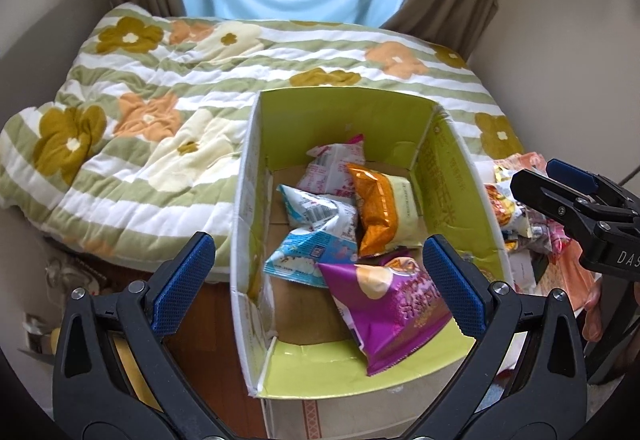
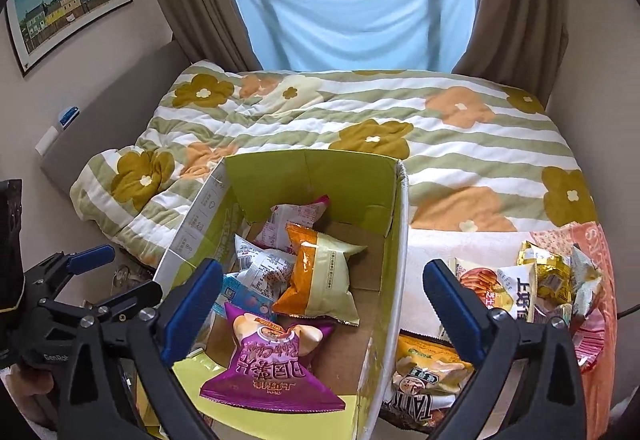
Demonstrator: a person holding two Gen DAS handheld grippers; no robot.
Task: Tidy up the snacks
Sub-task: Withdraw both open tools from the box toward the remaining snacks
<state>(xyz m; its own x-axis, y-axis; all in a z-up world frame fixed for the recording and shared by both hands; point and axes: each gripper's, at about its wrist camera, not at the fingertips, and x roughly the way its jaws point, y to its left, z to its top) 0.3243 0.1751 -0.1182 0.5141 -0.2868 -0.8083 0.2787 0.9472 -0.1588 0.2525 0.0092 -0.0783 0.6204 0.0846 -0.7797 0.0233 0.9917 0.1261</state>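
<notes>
Between picks: purple bag (image 2: 272, 364) lying loose in the box (image 2: 394, 280) atop blue (image 1: 304, 260), orange (image 2: 320, 272) and pink (image 2: 288, 220) packs, clear of both tools. Right gripper (image 2: 324, 308) above the box, jaws spread wide, empty. Left gripper (image 1: 320, 280) likewise wide open, gripping nothing. Pile of snacks (image 2: 516, 288) waiting on the bed (image 2: 460, 160) just right of the box, probably half the lot, though partly hidden. Next: swing right, drop onto one pack, close on its edge.

One cardboard box (image 2: 394, 240) holds five snack packets (image 2: 320, 272).
</notes>
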